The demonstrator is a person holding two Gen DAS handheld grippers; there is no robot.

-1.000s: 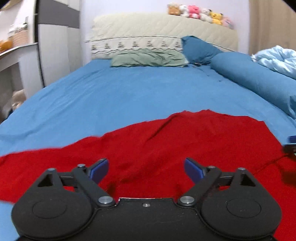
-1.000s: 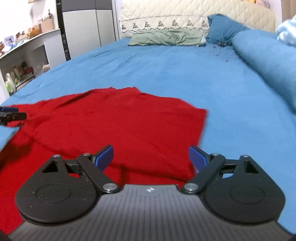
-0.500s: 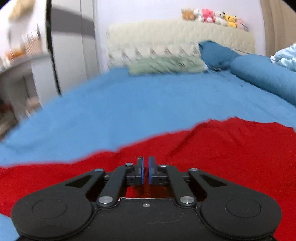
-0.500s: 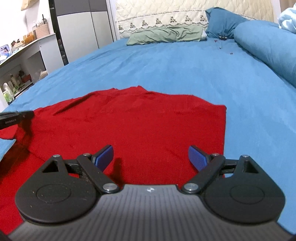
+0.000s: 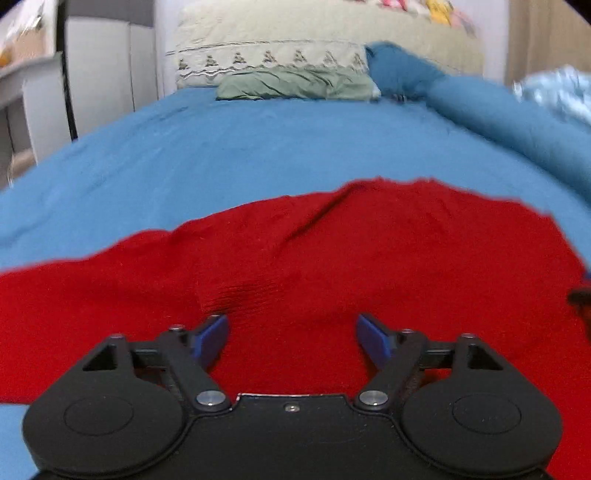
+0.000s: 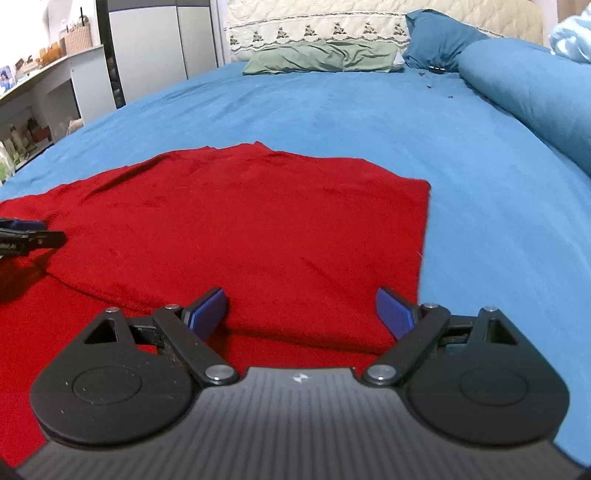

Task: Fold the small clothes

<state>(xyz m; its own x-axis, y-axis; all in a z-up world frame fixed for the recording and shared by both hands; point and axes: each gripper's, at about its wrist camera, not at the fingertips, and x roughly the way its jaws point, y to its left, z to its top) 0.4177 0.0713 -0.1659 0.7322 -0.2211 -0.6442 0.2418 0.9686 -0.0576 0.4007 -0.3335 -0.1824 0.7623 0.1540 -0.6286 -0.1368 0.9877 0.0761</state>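
Left gripper (image 5: 291, 334): jaws spread wide, nothing between them, poised over the red garment (image 5: 332, 266). Right gripper (image 6: 301, 308): jaws also wide apart, empty, over the same cloth near its right edge. Garment lies spread on the blue bedsheet (image 6: 369, 110), with a fold ridge just ahead of the right gripper's fingers. From the right wrist view, the left gripper's tip shows at the far left over the cloth. Green pillow (image 6: 321, 57) and blue pillow (image 6: 439, 33) sit by the headboard (image 5: 295, 37).

Your left wrist view is motion-blurred, smearing the plush toys (image 5: 428, 9) at the top edge. The red garment (image 5: 332, 258) runs off the left and right edges, and your gripper bodies hide its near hem.
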